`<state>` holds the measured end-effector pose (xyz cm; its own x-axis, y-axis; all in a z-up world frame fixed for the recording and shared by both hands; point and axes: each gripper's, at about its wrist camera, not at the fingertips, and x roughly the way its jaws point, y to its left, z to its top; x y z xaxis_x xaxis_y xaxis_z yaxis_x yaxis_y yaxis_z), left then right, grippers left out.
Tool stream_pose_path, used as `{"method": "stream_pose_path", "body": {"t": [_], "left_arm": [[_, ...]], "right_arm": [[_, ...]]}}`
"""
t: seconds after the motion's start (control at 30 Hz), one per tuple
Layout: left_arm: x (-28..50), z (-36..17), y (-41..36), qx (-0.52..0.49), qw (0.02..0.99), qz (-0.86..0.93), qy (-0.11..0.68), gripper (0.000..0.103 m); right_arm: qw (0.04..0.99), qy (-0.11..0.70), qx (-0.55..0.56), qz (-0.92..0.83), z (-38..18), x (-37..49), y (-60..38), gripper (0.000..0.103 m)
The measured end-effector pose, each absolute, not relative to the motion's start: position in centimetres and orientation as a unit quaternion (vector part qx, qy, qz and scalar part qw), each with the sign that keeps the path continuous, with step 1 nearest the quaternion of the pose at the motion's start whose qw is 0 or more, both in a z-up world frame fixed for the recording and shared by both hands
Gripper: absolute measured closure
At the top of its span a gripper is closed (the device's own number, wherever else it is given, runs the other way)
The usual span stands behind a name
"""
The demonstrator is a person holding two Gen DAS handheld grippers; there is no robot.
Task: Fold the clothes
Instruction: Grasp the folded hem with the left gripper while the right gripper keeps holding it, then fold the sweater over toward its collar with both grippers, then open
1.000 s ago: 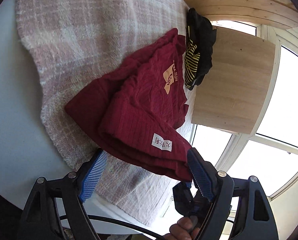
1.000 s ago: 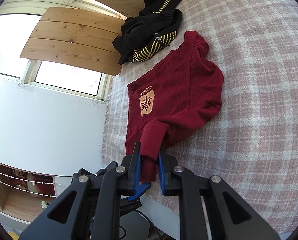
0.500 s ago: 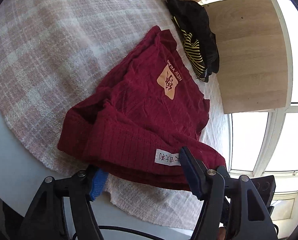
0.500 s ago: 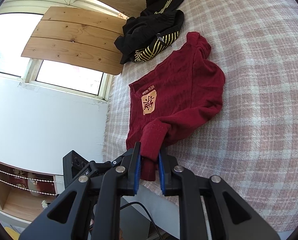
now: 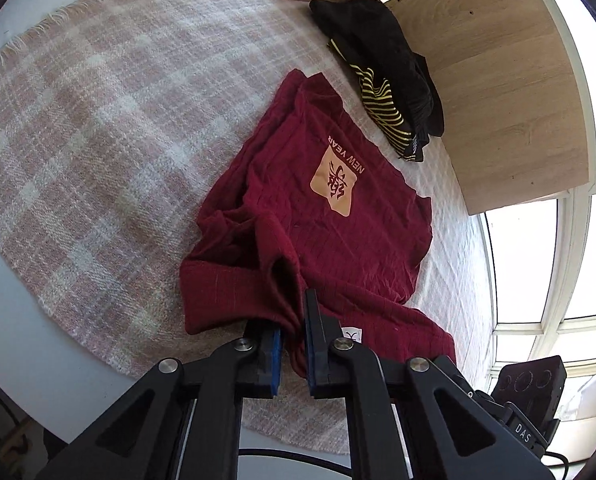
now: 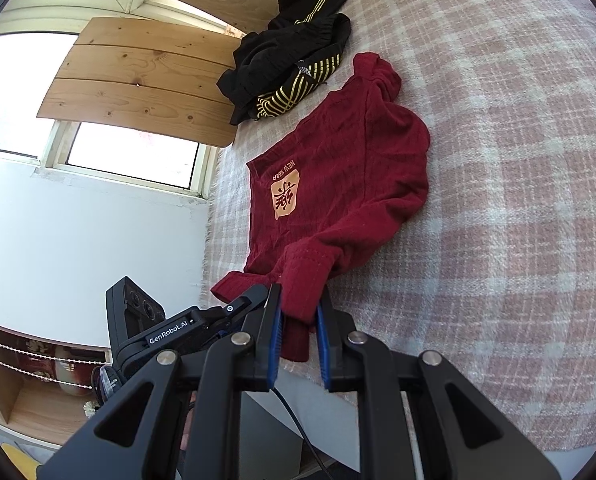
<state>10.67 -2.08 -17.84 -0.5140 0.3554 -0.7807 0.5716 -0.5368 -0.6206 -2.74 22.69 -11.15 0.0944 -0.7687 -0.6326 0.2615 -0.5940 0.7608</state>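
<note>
"NEW YEAR" reads clearly above an orange patch with a dark character on the red sweater (image 5: pixel 321 216), and a small white tag at its hem carries marks too small to read. "GenRobot.AI" shows on the left hand-held gripper (image 5: pixel 293 344) in the right wrist view, and "DAS" on black gear at the right of the left wrist view. The sweater lies rumpled on the pink plaid blanket (image 5: pixel 98 120) covering the surface, with the black garment with yellow stripes (image 5: pixel 381 80) just beyond it by the wooden boards (image 6: pixel 146 88). The left hand-held gripper pinches the ribbed hem; the right hand-held gripper (image 6: pixel 299 320) pinches a ribbed cuff at the blanket's near edge.
</note>
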Motion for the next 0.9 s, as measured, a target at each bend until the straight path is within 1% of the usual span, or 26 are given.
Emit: {"method": "stream_pose_path", "body": {"t": [0.1,0.13,0.17,0.2,0.23,0.27,0.3,0.33,0.53,0.6,0.63,0.67,0.7,0.73,0.77,0.8,0.9], "left_arm": [[11.2,-18.2,-2.3,0.496,0.075,-0.712,0.492,0.09],[11.5,-18.3,-2.4,0.498,0.075,-0.708,0.496,0.081],[11.7,-18.5,-2.4,0.499,0.077,-0.703,0.501,0.068],[12.1,-18.6,-2.6,0.498,0.081,-0.697,0.51,0.061],[12.4,-18.8,-2.8,0.496,0.085,-0.691,0.519,0.046],[12.8,-19.0,-3.0,0.493,0.09,-0.684,0.53,0.037],[13.3,-19.2,-3.3,0.486,0.095,-0.676,0.546,0.037],[13.6,-19.2,-3.6,0.481,0.096,-0.673,0.554,0.037],[14.3,-18.8,-4.2,0.479,0.107,-0.684,0.54,0.037],[14.4,-18.8,-4.0,0.473,0.111,-0.689,0.537,0.039],[14.3,-18.8,-4.0,0.472,0.107,-0.692,0.535,0.047],[13.9,-18.8,-3.9,0.475,0.101,-0.697,0.528,0.067],[13.6,-18.9,-3.9,0.476,0.094,-0.702,0.521,0.076],[13.3,-18.9,-3.8,0.479,0.089,-0.706,0.515,0.087],[13.0,-19.1,-3.6,0.481,0.087,-0.708,0.51,0.092],[12.8,-19.2,-3.5,0.482,0.086,-0.709,0.507,0.093],[12.9,-19.4,-3.6,0.477,0.087,-0.708,0.514,0.094]], "right_arm": [[0.398,-0.206,0.624,-0.64,-11.4,-2.6,22.8,0.088],[0.397,-0.206,0.624,-0.64,-11.5,-2.6,22.8,0.088],[0.396,-0.206,0.625,-0.64,-11.5,-2.6,22.8,0.088],[0.396,-0.206,0.625,-0.64,-11.5,-2.6,22.9,0.088],[0.396,-0.206,0.625,-0.64,-11.6,-2.6,22.9,0.088],[0.395,-0.206,0.626,-0.64,-11.6,-2.6,22.9,0.088],[0.395,-0.206,0.626,-0.64,-11.6,-2.6,23.0,0.088],[0.394,-0.206,0.627,-0.64,-11.6,-2.5,23.0,0.088],[0.395,-0.204,0.628,-0.638,-11.6,-2.4,23.1,0.088],[0.397,-0.203,0.627,-0.639,-11.5,-2.3,23.1,0.088],[0.397,-0.203,0.627,-0.639,-11.5,-2.3,23.1,0.088],[0.397,-0.203,0.627,-0.639,-11.5,-2.2,23.1,0.088],[0.397,-0.203,0.627,-0.638,-11.5,-2.2,23.2,0.088],[0.397,-0.204,0.628,-0.638,-11.5,-2.2,23.2,0.088],[0.397,-0.204,0.628,-0.637,-11.6,-2.1,23.2,0.088],[0.396,-0.204,0.629,-0.637,-11.7,-2.0,23.2,0.088],[0.396,-0.204,0.63,-0.636,-11.8,-1.8,23.3,0.088]]}}
